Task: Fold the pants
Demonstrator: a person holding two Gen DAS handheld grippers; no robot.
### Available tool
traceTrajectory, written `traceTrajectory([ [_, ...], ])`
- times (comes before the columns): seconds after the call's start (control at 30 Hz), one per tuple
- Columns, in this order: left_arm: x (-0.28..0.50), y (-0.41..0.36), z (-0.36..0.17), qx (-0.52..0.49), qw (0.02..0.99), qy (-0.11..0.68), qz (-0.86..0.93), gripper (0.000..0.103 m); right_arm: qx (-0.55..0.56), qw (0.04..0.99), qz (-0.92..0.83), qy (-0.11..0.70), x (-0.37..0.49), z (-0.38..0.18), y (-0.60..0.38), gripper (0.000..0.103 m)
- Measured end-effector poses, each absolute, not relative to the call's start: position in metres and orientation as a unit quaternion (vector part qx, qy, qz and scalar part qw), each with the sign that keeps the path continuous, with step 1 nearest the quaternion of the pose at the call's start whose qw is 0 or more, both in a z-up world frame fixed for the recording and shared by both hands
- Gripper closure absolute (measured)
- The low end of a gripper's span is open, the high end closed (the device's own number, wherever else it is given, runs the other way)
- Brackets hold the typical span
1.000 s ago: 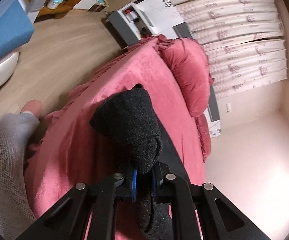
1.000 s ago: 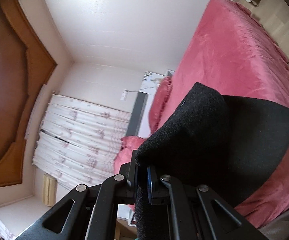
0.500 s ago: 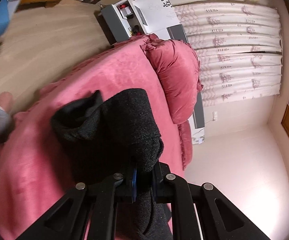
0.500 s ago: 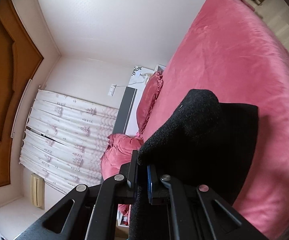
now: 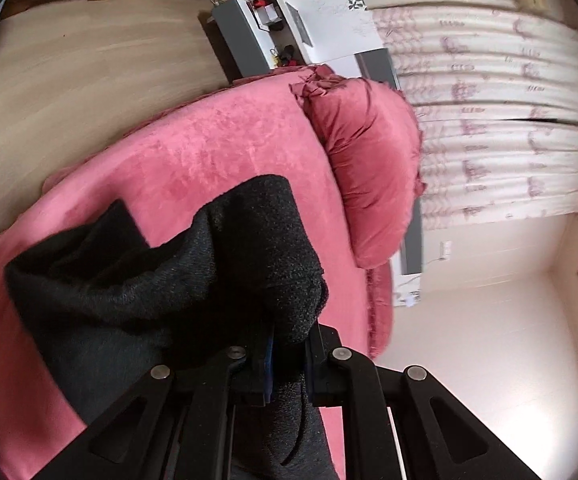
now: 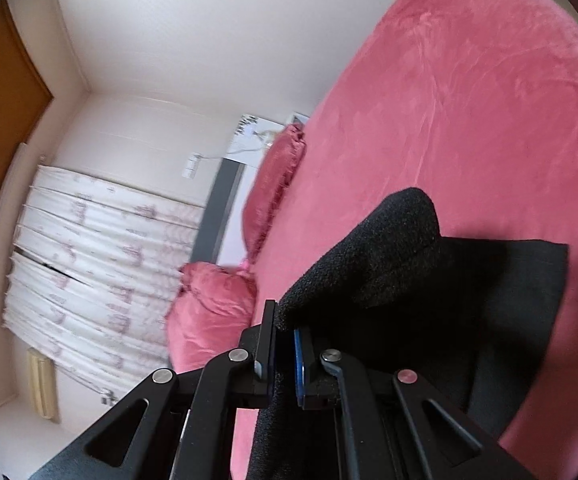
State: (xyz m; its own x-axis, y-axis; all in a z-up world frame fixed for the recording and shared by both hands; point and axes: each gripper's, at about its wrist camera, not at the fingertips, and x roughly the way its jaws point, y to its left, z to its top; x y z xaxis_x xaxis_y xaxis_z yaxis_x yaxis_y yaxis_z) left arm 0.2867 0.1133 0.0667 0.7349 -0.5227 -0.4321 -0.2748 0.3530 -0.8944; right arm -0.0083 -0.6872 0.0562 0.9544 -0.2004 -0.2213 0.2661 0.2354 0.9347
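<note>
1. The black pants (image 5: 137, 292) are thick, fuzzy knit cloth, soft and limp; they look light but bulky, and they sag wherever unsupported.
2. They hang partly lifted above the pink bed (image 5: 209, 152), the loose part trailing toward the bed's near edge (image 6: 529, 320).
3. The left gripper (image 5: 289, 364) has its fingers clenched on one bunched edge; the right gripper (image 6: 285, 360) is clamped on another.
4. A pinch at a hem or corner, through all layers, probably holds best.
5. Pink pillows (image 5: 369, 168) lie at the bed's far end, beside the curtains (image 5: 509, 120).
</note>
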Motion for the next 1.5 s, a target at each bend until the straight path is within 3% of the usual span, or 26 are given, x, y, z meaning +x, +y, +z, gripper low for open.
traceTrajectory([
  [0.4, 0.359, 0.097, 0.004, -0.563, 0.734, 0.380, -0.019, 0.085, 0.599, 0.767, -0.205, 0.102, 0.075, 0.001, -0.700, 0.093],
  [0.47, 0.361, 0.096, -0.006, -0.571, 0.733, 0.370, -0.005, 0.072, 0.610, 0.759, -0.204, 0.106, 0.077, -0.011, -0.701, 0.086],
  [0.5, 0.361, 0.096, -0.009, -0.574, 0.735, 0.362, -0.001, 0.063, 0.616, 0.753, -0.205, 0.108, 0.077, -0.017, -0.702, 0.073],
  [0.53, 0.360, 0.097, -0.010, -0.577, 0.738, 0.350, 0.000, 0.058, 0.620, 0.748, -0.210, 0.111, 0.078, -0.019, -0.702, 0.068],
  [0.6, 0.358, 0.098, -0.006, -0.566, 0.756, 0.328, 0.010, 0.038, 0.624, 0.738, -0.227, 0.120, 0.073, -0.024, -0.705, 0.059],
  [0.7, 0.357, 0.095, 0.004, -0.517, 0.788, 0.334, 0.011, 0.033, 0.616, 0.740, -0.235, 0.131, 0.063, -0.024, -0.710, 0.054],
  [1.0, 0.288, 0.036, 0.005, -0.311, 0.871, 0.378, -0.049, 0.028, 0.594, 0.766, -0.221, 0.110, -0.014, 0.006, -0.720, 0.054],
  [1.17, 0.229, -0.006, -0.009, -0.227, 0.880, 0.402, -0.112, 0.028, 0.575, 0.769, -0.229, 0.159, -0.064, -0.010, -0.709, 0.054],
  [1.5, 0.205, -0.096, -0.003, -0.057, 0.885, 0.414, -0.205, 0.028, 0.632, 0.737, -0.181, 0.155, -0.037, -0.059, -0.710, 0.055],
])
